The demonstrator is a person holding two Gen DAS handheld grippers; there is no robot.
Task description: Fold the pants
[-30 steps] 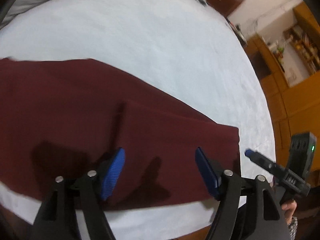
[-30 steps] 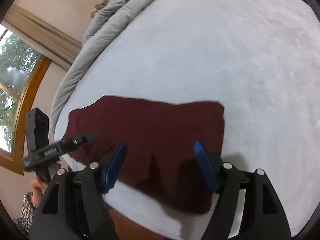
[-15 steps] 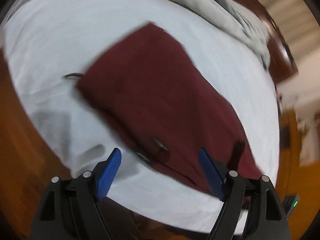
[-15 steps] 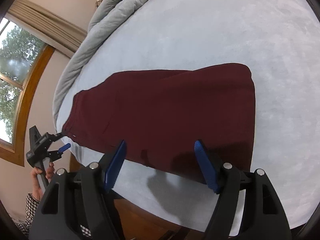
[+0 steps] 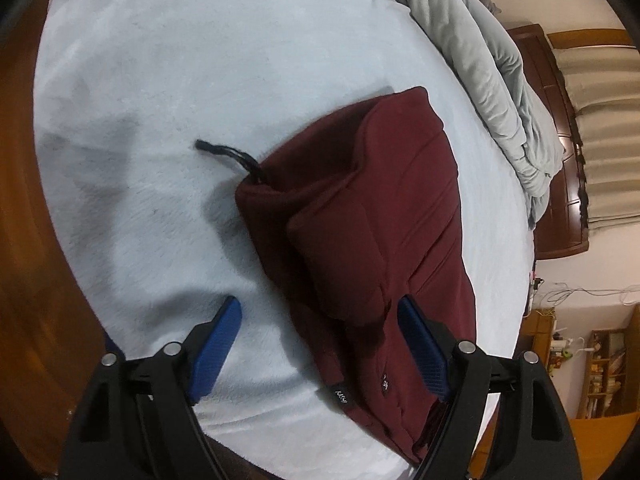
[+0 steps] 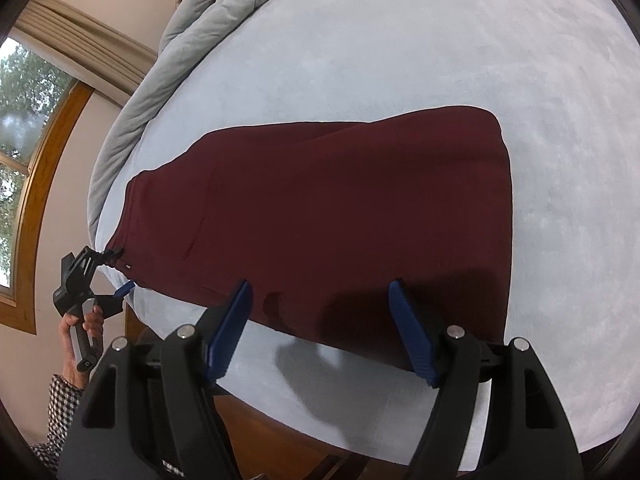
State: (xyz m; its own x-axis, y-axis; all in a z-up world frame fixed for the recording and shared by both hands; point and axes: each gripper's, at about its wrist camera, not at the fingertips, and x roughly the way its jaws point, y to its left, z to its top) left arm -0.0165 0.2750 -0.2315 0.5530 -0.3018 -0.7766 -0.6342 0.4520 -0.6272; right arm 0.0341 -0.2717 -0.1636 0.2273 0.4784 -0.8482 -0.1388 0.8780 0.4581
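Maroon pants (image 6: pixel 340 200) lie folded lengthwise on the light blue bed sheet (image 6: pixel 400 40). In the left wrist view the waistband end (image 5: pixel 380 208) is bunched, and a black drawstring (image 5: pixel 228 156) trails out onto the sheet. My left gripper (image 5: pixel 318 306) is open and straddles the near corner of the waistband without pressing on it. The right wrist view also shows the left gripper (image 6: pixel 119 272) at the waistband, held by a hand (image 6: pixel 84 328). My right gripper (image 6: pixel 319 288) hangs open just above the pants' near edge at the other end, with nothing between its pads.
A grey duvet (image 5: pixel 492 60) is piled along the far side of the bed. The wooden bed frame (image 5: pixel 16 240) runs along the near edge, with a dark headboard (image 5: pixel 560 140) beyond. A window (image 6: pixel 16 120) is at the left, shelves (image 5: pixel 600 368) at the right.
The left gripper swung from the leg end of the pants to the waistband end, rolling as it went. The right gripper drew a little closer to the pants' near edge.
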